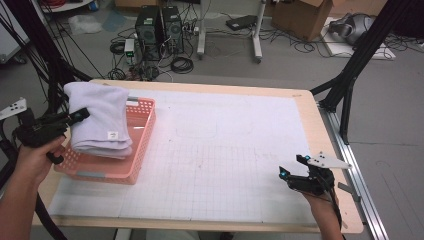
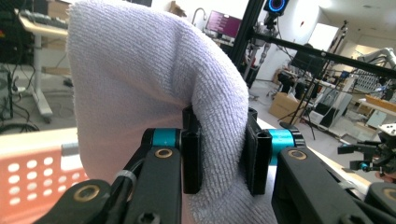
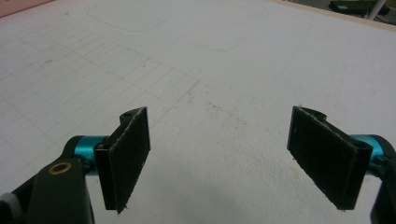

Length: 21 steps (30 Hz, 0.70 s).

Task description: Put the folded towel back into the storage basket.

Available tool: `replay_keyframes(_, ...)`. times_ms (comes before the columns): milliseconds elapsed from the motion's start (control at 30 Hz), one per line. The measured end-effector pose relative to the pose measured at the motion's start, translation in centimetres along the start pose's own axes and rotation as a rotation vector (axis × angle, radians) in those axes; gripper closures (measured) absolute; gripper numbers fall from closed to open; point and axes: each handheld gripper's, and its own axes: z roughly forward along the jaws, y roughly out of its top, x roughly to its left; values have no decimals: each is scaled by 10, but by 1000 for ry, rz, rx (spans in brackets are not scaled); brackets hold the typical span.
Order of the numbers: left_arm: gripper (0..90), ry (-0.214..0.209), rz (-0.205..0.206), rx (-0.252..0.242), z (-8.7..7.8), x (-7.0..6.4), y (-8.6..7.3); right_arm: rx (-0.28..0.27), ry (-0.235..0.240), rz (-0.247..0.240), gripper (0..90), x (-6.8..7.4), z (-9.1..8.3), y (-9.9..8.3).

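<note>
1. The left gripper (image 2: 219, 154) has its jaws clamped on a thick fold of the white towel (image 2: 154, 88), pinching it at the left edge of the folded stack.
2. The right gripper (image 3: 219, 163) is spread wide and holds nothing, low over the bare grid mat (image 3: 210, 60), well apart from the work.
3. The towel (image 1: 97, 117) sits partly in the pink basket (image 1: 142, 135), rising above its rim.
4. It looks soft, light and limp; a grip across all layers near the fold should stop it sagging open.
5. Its long axis runs front to back, along the basket's length.
</note>
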Motion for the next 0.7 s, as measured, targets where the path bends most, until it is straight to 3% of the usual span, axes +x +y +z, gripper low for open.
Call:
replay_keyframes(333, 729, -15, -33, 68, 12, 12, -21, 14, -1, -8, 201, 2, 2, 0)
replay_keyframes(700, 725, -24, -47, 141, 24, 20, -28, 20, 2, -5, 201, 3, 4, -1)
